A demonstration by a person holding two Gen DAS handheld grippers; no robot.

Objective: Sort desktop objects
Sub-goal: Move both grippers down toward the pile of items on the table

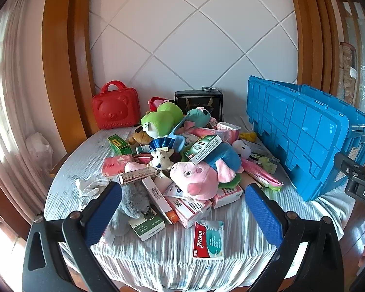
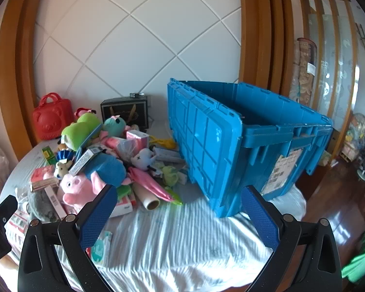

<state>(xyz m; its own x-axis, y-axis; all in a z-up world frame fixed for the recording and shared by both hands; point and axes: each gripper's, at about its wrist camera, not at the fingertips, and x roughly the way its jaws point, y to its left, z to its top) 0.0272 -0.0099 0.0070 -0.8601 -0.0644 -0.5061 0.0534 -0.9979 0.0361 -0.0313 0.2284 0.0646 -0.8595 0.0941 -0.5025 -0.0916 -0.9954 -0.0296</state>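
We find both grippers, left (image 1: 182, 204) and right (image 2: 178, 209), spread wide and empty. The pile (image 1: 182, 160) lies left of the crate (image 2: 243, 141), touching nothing we hold. We advise lifting the top pig (image 1: 197, 177) first, clear of the boxes.

Big blue ribbed plastic crate (image 1: 304, 131): right end cut off by edge in left wrist view; floor of its inside hidden behind the walls in right wrist view, contents can't tell. White label on crate's end (image 2: 281, 170): print too small to read. Grey plush toy (image 1: 133, 202) partly behind left gripper's pad, shape unclear. Red-and-teal Tylenol carton (image 1: 208, 239): small print unreadable. Boxes under pink plush pig (image 1: 199, 180) mostly buried, names unreadable. Black box with gold pattern (image 1: 199, 103): lower part hidden by plush toys. Green fabric (image 2: 362, 255) at right edge cut off, can't tell what.
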